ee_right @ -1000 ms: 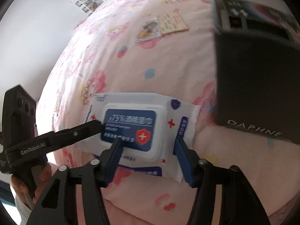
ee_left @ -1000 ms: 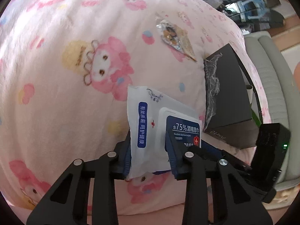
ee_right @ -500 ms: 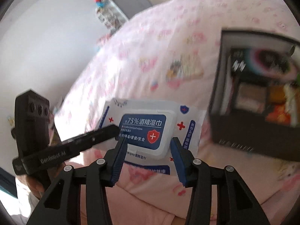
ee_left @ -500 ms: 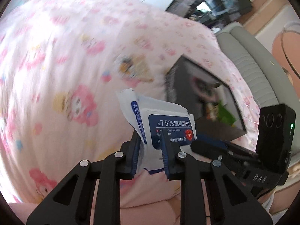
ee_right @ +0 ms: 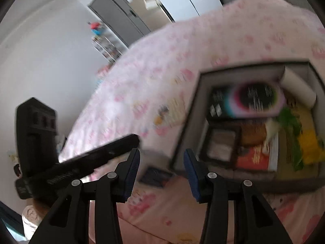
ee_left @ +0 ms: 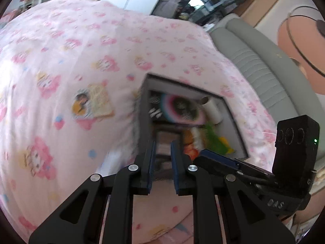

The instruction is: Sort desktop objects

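A black box (ee_left: pixel 146 109) (ee_right: pixel 193 109) stands open on the pink printed cloth (ee_left: pixel 61 61), holding several items. The wet-wipe pack (ee_right: pixel 155 174) lies on the cloth just in front of the box, low between the right gripper's fingers, not gripped; in the left wrist view a white blur (ee_left: pixel 113 158) left of the fingers may be it. My left gripper (ee_left: pixel 162 154) is empty with a narrow gap, over the box's near edge. My right gripper (ee_right: pixel 161 162) is open and raised. A small snack packet (ee_left: pixel 92 103) (ee_right: pixel 168 111) lies left of the box.
A grey padded sofa or headboard (ee_left: pixel 260 69) runs along the right of the cloth. A dark cabinet and shelves (ee_right: pixel 121 24) stand at the far wall. The person's torso (ee_left: pixel 300 50) is at the right edge.
Both grippers held the wet-wipe pack and lifted it; now both have let it go, it has dropped to the cloth by the box, and the cameras have tilted up over the open box.
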Action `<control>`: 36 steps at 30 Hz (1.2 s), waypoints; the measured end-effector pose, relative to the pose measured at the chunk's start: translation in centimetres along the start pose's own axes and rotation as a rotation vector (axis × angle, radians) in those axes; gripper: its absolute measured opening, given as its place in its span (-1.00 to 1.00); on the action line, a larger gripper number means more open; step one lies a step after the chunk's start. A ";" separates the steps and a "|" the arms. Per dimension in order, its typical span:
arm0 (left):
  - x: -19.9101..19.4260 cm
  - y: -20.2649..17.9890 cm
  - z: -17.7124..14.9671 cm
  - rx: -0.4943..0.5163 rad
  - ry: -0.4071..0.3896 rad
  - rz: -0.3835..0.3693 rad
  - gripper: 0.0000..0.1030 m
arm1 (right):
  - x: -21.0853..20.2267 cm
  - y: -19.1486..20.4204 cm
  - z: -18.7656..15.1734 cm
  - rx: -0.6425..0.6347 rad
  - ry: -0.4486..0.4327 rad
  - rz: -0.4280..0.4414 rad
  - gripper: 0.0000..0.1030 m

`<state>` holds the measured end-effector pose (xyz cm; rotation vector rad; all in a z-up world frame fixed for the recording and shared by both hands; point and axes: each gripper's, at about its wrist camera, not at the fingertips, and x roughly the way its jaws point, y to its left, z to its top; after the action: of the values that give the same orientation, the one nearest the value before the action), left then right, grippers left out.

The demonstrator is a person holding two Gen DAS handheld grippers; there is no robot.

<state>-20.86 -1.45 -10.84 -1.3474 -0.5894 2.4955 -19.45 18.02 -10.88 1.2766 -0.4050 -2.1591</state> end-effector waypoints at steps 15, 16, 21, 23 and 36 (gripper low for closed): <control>0.6 16.6 0.3 -0.305 -0.025 0.126 -0.20 | 12.6 4.7 -3.6 -0.067 0.292 -0.100 -0.07; 1.4 17.4 0.7 -0.318 -0.014 0.121 -0.20 | 13.5 4.5 -3.6 -0.064 0.303 -0.120 -0.06; 4.9 19.7 0.9 -0.353 0.022 0.115 -0.17 | 17.1 2.6 -4.2 -0.034 0.341 -0.208 0.08; 5.8 20.0 0.6 -0.354 0.035 0.128 -0.14 | 17.7 1.7 -4.3 0.001 0.340 -0.184 0.27; 6.5 18.5 -0.2 -0.269 0.045 0.222 -0.29 | 16.7 2.3 -5.2 -0.013 0.255 -0.050 0.40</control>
<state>-24.61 -15.29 -24.20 -1.6427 -0.8324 2.6220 -20.23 5.96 -23.77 1.5458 -0.2553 -2.0013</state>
